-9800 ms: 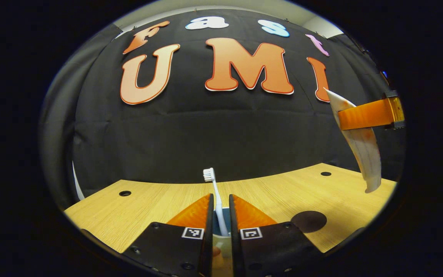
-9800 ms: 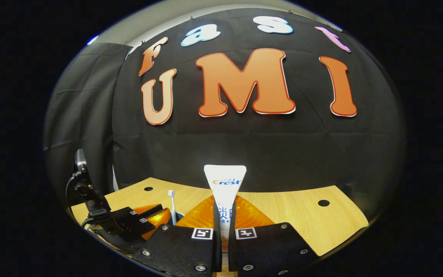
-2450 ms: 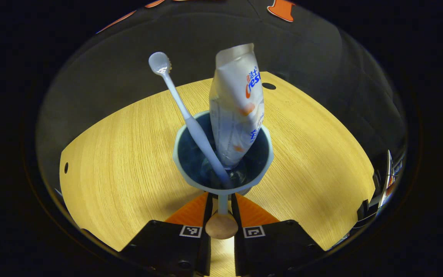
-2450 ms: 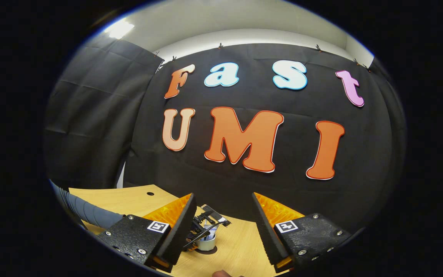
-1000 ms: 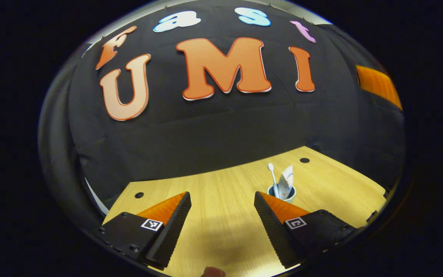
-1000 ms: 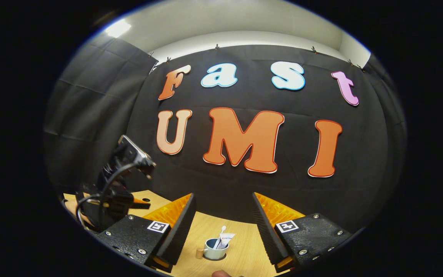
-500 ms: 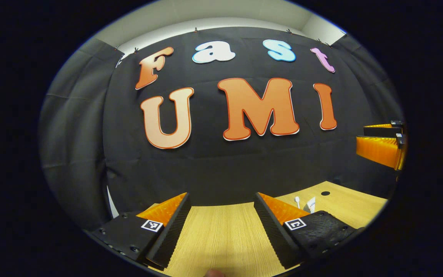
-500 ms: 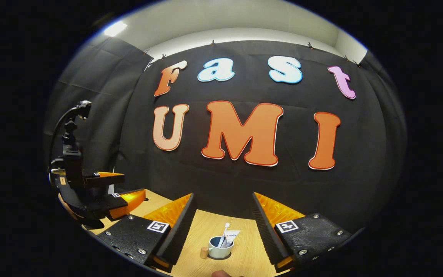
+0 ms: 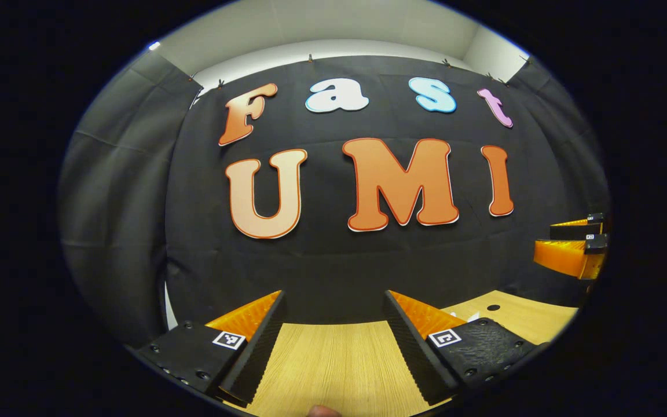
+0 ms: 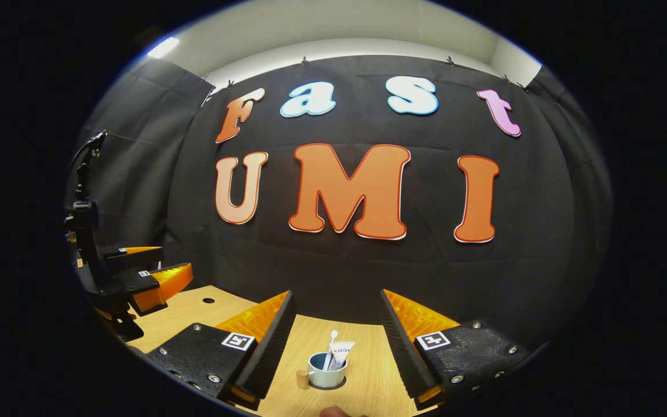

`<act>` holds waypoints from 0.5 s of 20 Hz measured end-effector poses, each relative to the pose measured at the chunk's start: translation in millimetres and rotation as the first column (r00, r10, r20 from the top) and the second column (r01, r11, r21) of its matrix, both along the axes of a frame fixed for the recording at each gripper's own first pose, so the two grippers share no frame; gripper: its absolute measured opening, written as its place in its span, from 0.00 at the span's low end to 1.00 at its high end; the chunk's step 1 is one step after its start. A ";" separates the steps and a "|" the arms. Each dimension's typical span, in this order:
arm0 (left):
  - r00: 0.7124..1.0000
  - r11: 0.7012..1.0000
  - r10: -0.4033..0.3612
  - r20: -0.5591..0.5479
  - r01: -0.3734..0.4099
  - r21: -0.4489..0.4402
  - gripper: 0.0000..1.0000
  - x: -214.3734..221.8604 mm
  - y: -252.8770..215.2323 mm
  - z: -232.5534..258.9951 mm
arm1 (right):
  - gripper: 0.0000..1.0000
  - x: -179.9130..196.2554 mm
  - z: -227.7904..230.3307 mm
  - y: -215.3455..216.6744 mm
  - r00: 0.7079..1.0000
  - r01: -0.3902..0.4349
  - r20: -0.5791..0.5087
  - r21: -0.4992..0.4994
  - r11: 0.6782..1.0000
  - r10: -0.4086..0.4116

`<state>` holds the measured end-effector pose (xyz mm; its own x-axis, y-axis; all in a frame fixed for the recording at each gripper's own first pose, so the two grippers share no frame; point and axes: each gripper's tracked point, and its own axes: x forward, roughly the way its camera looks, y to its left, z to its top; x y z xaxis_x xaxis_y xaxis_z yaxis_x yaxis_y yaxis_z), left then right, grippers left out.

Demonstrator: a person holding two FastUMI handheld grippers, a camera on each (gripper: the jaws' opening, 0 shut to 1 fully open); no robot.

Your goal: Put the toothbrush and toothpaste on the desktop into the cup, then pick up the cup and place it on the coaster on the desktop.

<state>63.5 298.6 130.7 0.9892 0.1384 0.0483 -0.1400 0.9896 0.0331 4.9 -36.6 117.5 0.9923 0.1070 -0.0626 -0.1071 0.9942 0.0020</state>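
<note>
Near the wooden desktop's (image 10: 362, 370) front edge, the pale handled cup (image 10: 326, 373) holding white toothbrush (image 10: 330, 347) and toothpaste tube (image 10: 340, 353) is seen seated on a dark coaster (image 10: 329, 387), hence both grippers, left gripper (image 9: 333, 336) and right gripper (image 10: 336, 336), are held apart, empty, clear of it.

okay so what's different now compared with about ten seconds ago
Both grippers let go: the left gripper released the toothbrush and later the cup, the right gripper the toothpaste. Both now stand in the cup on the dark coaster. Both grippers pulled back, open. The desktop is unchanged.
</note>
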 end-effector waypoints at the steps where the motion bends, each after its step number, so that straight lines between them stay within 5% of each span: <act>1: 1.000 1.000 -0.004 -0.001 0.004 -0.005 0.99 2.2 -1.1 -1.2 | 0.86 -0.8 0.0 -0.6 1.000 0.001 0.004 0.004 1.000 -0.001; 10: 1.000 1.000 -0.008 0.004 0.008 -0.011 0.99 6.2 -0.5 -8.5 | 0.87 -4.6 -1.2 -2.0 1.000 0.000 0.024 0.015 1.000 0.000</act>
